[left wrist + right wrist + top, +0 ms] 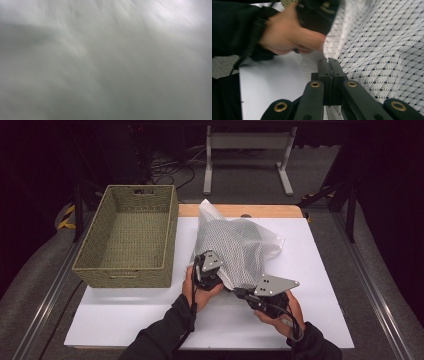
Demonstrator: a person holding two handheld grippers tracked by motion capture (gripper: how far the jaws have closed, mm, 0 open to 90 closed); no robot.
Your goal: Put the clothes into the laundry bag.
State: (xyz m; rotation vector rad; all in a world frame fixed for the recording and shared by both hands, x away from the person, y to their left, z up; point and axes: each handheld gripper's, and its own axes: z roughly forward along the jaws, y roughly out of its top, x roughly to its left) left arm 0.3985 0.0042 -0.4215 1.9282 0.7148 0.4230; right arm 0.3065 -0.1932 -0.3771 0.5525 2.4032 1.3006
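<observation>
The right gripper [328, 61] is clenched on the edge of a mesh bag [235, 252], which sits mid-table on the white board [320, 270]. The left gripper [207, 272] presses into the bag's near left side; whether it grips I cannot tell, as its view is blurred white fabric. A woven basket [127, 270] stands just left, empty.

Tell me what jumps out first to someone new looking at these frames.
The white mesh bag in clear plastic, heaped mid-table on the white board, with both grippers at its near edge. The right gripper is pinched shut on the bag's edge; the left gripper is pushed against its left side. Left of it stands a woven green basket.
</observation>
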